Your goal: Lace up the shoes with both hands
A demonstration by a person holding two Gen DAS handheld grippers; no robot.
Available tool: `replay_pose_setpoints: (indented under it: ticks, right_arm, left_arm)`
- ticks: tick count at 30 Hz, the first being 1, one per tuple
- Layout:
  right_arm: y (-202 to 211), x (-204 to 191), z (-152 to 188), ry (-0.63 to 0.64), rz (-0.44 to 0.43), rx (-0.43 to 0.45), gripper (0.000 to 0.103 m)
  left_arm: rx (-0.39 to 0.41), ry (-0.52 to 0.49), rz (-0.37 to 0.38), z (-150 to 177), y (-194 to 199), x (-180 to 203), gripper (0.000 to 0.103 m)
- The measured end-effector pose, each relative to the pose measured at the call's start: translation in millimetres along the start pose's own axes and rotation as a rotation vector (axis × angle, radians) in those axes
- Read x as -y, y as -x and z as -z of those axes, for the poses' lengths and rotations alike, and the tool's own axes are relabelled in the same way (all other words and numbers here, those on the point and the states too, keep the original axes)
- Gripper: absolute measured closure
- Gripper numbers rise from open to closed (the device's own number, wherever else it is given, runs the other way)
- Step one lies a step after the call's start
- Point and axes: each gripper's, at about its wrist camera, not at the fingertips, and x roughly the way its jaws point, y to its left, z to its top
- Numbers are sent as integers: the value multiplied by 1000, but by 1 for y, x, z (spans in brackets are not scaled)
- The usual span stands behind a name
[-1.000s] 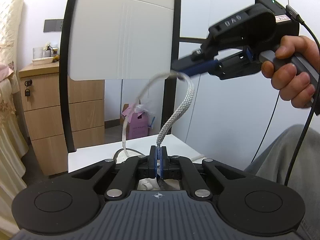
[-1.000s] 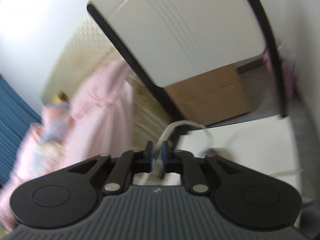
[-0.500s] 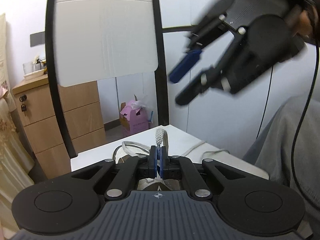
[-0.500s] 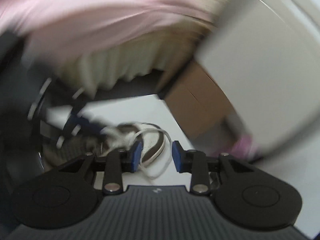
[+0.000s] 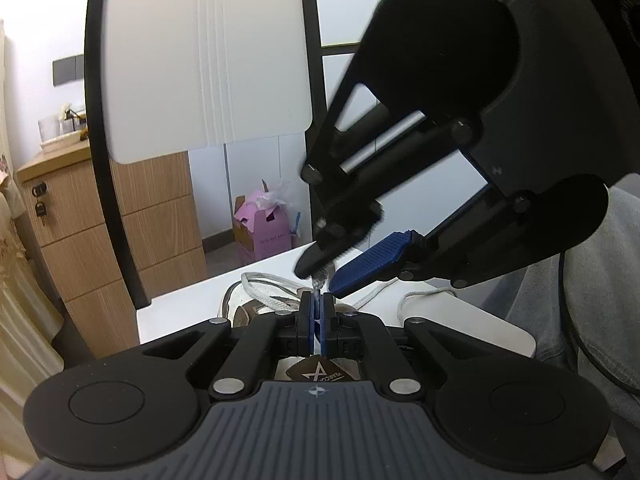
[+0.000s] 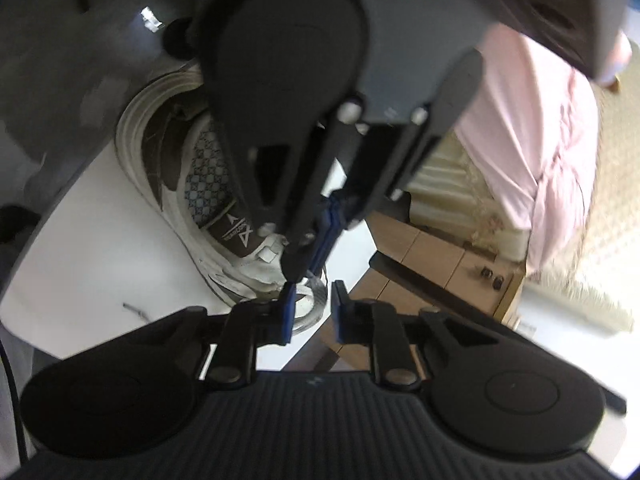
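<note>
While the shoe (image 6: 188, 184) lies on the white bench (image 6: 100, 248), the left gripper (image 5: 317, 312) pinches the lace tip (image 5: 318, 290) tightly; the right gripper (image 5: 324, 276) jaws are closing around this tip (not pressing yet), so lacing seems unfinished

Shoe (image 6: 208, 184) and lace (image 5: 416, 294) on white table (image 6: 100, 240)
</note>
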Motion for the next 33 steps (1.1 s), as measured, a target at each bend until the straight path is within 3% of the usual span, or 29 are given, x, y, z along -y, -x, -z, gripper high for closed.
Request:
replay_pose_setpoints:
  ticks: [5, 15, 17, 18, 20, 27, 33]
  right_arm:
    - [-1, 10, -2, -1, -42, 0, 99]
    - [-10, 29, 16, -210, -100, 3, 99]
    - [-12, 28, 22, -265, -105, -3, 99]
    - [-12, 27, 27, -302, -115, -4, 99]
    - [-15, 31, 37, -409, -143, -1, 99]
    - [-41, 73, 79, -996, -268, 53, 98]
    - [-72, 76, 96, -1248, -375, 78, 98]
  left_arm:
    - [-16, -17, 11, 2, -2, 2, 100]
    - [-51, 43, -38, -2, -8, -11, 97]
    - [-47, 64, -38, -2, -8, -14, 93]
    - [-45, 74, -37, -2, -7, -16, 86]
    - [-40, 76, -37, -2, -6, -17, 80]
    - [-49, 38, -57, -2, -1, -11, 79]
    - [-43, 22, -80, 0, 3, -7, 77]
